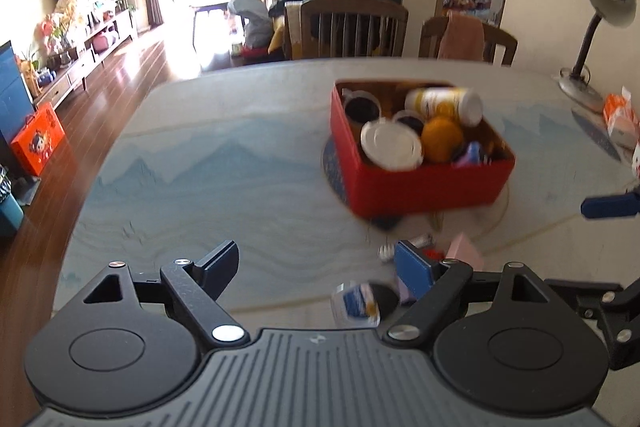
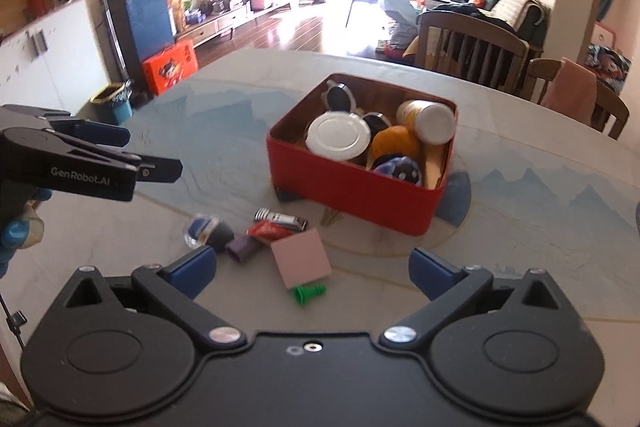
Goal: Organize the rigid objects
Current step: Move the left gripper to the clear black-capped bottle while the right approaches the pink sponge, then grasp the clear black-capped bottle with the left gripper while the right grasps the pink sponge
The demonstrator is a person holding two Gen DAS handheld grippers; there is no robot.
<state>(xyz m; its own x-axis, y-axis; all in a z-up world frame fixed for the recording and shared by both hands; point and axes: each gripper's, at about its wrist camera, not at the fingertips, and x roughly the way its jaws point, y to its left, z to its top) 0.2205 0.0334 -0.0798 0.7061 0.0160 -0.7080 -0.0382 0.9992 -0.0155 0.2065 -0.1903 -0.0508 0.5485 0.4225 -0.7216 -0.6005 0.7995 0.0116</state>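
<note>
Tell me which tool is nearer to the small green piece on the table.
Right. The right tool hangs open just above the green piece, which lies between its fingers beside the pink block. The left tool is open too, off to the left, farther away.

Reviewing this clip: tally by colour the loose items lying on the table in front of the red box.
Pink: 1, flat block
Green: 1, small peg
Purple: 1, short tube
Red: 1, packet
Silver and black: 1, tube
Blue-labelled: 1, clear capsule with dark end
Total: 6
</note>
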